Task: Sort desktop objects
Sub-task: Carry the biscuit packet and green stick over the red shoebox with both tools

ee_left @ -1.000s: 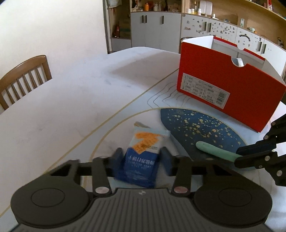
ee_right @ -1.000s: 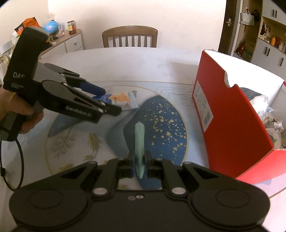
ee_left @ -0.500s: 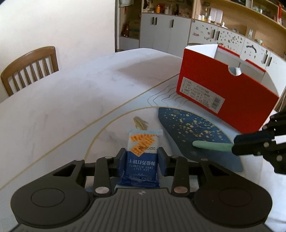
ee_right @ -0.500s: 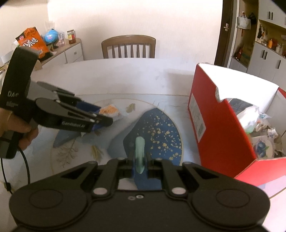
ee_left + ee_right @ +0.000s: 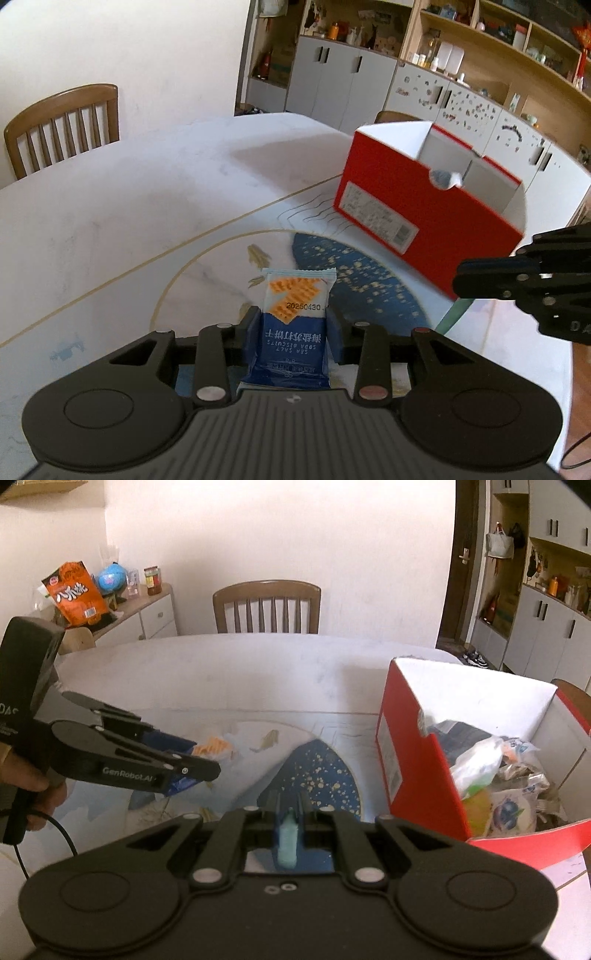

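Left wrist view, nearest: the left gripper held one blue biscuit packet crosswise between its pads, the jaws narrowed onto its sides, and the packet's orange-printed end stuck out ahead of the fingertips.
Right wrist view, nearest: the right gripper was clamped almost fully closed on one slim pale green stick, which ran straight back between the jaws toward the camera.
Height: both held things appeared lifted clear of the table; no contact with the surface showed.
Just beyond the jaws: the blue speckled patch of the table's printed pattern lay ahead of and below both grippers, with nothing resting on it.
Ahead and to the right of the jaws: one red box stood open, near the right gripper and farther from the left one.
Box contents: several wrapped packets and bags were heaped inside; the exact number could not be told.
Farthest: two wooden chairs were counted, one at the table's far edge and the back of another just showing behind the box.
Done so far, as a judgement: most items seemed sorted, since the box was part full.
Left to do: the packet and the stick were not yet in the box; no other loose item showed on the table.
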